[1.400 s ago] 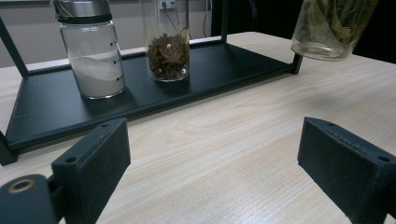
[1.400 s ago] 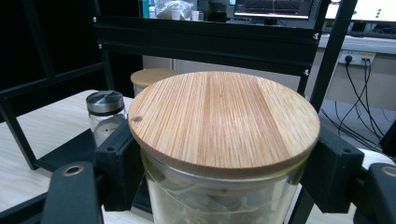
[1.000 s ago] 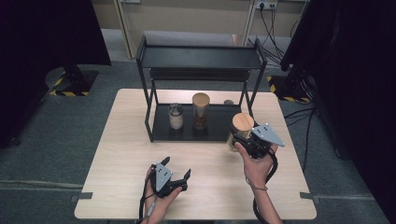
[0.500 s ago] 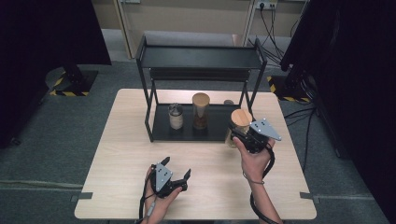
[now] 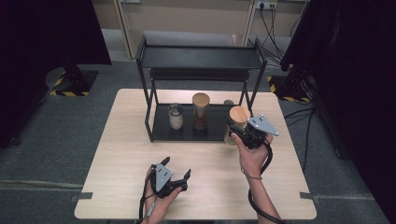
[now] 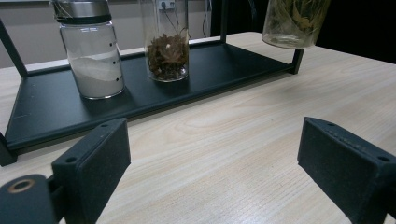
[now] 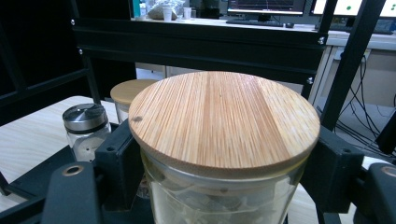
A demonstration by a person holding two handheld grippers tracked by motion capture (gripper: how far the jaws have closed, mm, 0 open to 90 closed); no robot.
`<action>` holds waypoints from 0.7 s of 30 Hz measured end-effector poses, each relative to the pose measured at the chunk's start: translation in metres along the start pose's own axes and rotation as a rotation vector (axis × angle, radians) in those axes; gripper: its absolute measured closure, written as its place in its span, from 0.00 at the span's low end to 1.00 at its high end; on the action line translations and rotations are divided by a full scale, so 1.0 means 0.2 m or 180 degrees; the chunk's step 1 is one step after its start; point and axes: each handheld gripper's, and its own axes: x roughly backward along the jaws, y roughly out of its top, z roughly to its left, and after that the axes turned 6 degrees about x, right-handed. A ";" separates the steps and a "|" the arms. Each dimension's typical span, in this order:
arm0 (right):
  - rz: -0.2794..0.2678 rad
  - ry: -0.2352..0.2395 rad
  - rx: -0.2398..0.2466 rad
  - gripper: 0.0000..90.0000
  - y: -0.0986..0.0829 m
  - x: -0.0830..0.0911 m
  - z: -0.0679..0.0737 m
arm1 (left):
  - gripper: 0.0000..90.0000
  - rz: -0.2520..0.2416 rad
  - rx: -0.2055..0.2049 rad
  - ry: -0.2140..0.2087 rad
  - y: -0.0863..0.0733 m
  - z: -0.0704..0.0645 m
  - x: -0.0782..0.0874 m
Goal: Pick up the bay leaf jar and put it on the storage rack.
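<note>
A glass jar with a round bamboo lid (image 5: 238, 115) (image 7: 224, 116) is held off the table by my right gripper (image 5: 236, 132) (image 7: 224, 182), which is shut on its sides just below the lid. It hangs by the front right leg of the black two-shelf rack (image 5: 201, 58). The left gripper view shows the jar's bottom (image 6: 294, 23) above the lower shelf's corner. My left gripper (image 5: 176, 167) (image 6: 219, 161) rests near the table's front edge, open, with nothing between its jaws.
On the rack's lower shelf (image 6: 46, 107) stand a small metal-capped shaker of white powder (image 5: 175, 116) (image 6: 92, 56) and a tall wooden-lidded jar of brown bits (image 5: 201, 110) (image 6: 167, 44). The shelf's right part is bare. Cables trail at the back right.
My right gripper has carried the bamboo-lidded jar a little forward and left, closer to the rack's right leg. The left gripper has stayed still.
</note>
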 end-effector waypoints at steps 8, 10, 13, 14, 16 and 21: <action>0.0014 -0.0012 -0.0010 0.28 0.01 -0.03 0.00 | 0.10 0.0001 -0.0004 -0.0001 0.00 0.00 0.00; 0.0016 -0.0015 -0.0013 0.28 0.01 -0.03 0.00 | 0.10 0.0001 -0.0004 -0.0001 0.00 0.00 0.00; 0.0018 -0.0012 -0.0004 0.28 0.02 -0.04 0.00 | 0.10 -0.0001 -0.0006 -0.0002 0.00 0.00 0.00; 0.0020 -0.0011 -0.0004 0.28 0.02 -0.05 0.00 | 0.10 0.0000 -0.0008 -0.0002 0.00 0.00 0.00; 0.0024 -0.0015 -0.0002 0.28 0.02 -0.05 0.00 | 0.10 0.0000 -0.0008 -0.0002 0.00 0.00 0.00; 0.0039 -0.0018 -0.0001 0.28 0.03 -0.07 0.00 | 0.10 0.0002 -0.0006 -0.0004 0.00 0.00 0.00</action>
